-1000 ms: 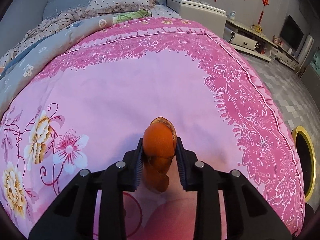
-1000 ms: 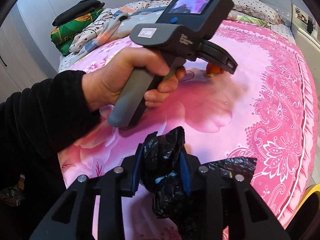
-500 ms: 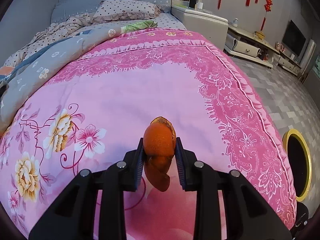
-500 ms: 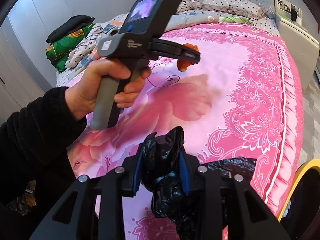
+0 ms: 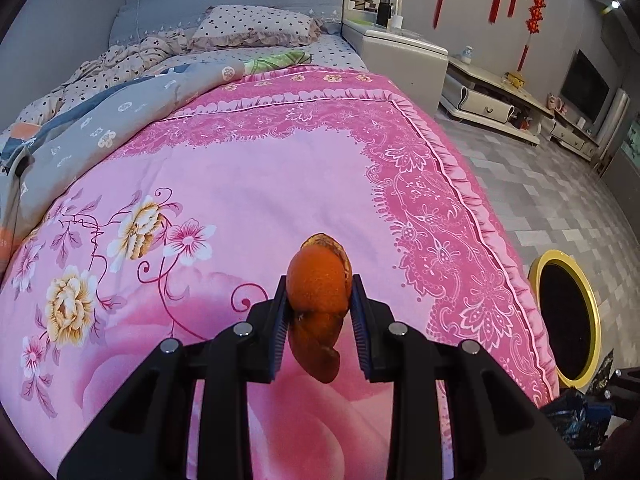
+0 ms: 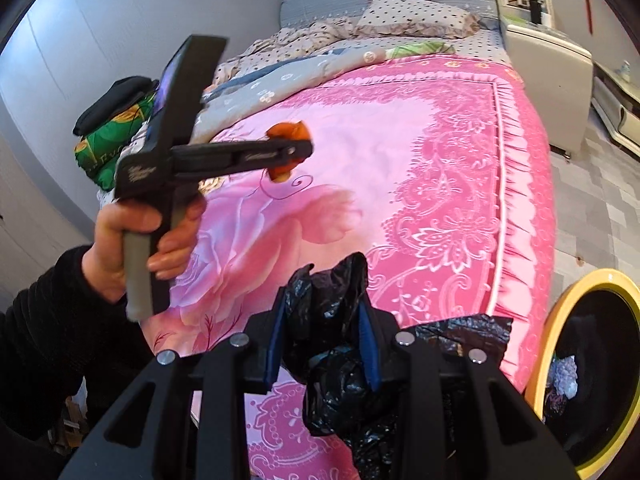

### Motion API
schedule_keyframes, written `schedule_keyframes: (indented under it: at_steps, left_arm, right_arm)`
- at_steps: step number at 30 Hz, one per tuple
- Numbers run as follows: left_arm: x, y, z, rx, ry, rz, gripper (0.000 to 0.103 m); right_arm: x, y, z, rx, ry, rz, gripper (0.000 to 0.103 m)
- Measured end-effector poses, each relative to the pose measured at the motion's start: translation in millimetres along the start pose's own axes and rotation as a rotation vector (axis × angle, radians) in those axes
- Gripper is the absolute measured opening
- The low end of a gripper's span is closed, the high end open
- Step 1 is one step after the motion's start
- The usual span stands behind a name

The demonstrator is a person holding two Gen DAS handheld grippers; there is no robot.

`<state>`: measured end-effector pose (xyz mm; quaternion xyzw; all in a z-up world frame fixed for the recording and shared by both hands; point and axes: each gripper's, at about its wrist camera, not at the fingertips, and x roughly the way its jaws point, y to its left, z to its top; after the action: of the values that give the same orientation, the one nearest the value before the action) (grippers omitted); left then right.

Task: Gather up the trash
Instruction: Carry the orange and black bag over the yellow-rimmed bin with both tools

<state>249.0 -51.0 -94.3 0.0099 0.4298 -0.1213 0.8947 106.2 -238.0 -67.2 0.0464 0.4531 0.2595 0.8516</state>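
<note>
Orange peel (image 5: 319,286) was clamped in the closed left gripper (image 5: 319,308), lifted clear of the pink bedspread (image 5: 248,184). Black trash bag (image 6: 336,344) was pinched in the right gripper (image 6: 323,336). Peel not yet bagged. Yellow-rimmed bin (image 6: 556,332) beside the bed held some whitish waste; bag contents could not be told.

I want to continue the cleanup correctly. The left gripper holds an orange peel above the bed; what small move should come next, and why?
Probably carry the orange peel toward the black bag. The left gripper is shut on the peel, clear of the pink bedspread, and the right gripper is shut on the bag near the bed's edge.
</note>
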Motion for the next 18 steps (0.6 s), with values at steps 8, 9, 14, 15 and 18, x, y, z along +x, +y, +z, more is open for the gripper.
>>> schedule_keyframes:
  at_steps: [8,9,14,15,18]
  left_arm:
    - [-37,-33,-19,0.026,-0.024,-0.026,0.027]
    - [-44,-38,-21,0.029,-0.031,-0.03,0.027]
    - [-66,-60,-27,0.052,-0.056,-0.066,0.027]
    - [-69,-65,-28,0.056,-0.056,-0.073,0.027]
    - [-77,-80,-29,0.068,-0.061,-0.083,0.027]
  right_arm:
    - [-31,-23,-5,0.054,-0.067,-0.045,0.03]
    - [-36,-26,-5,0.06,-0.076,-0.051,0.03]
    - [-54,-39,-5,0.083,-0.113,-0.082,0.03]
    - [-57,-42,-5,0.088,-0.119,-0.086,0.03]
    - [-67,-52,-6,0.104,-0.141,-0.102,0.03]
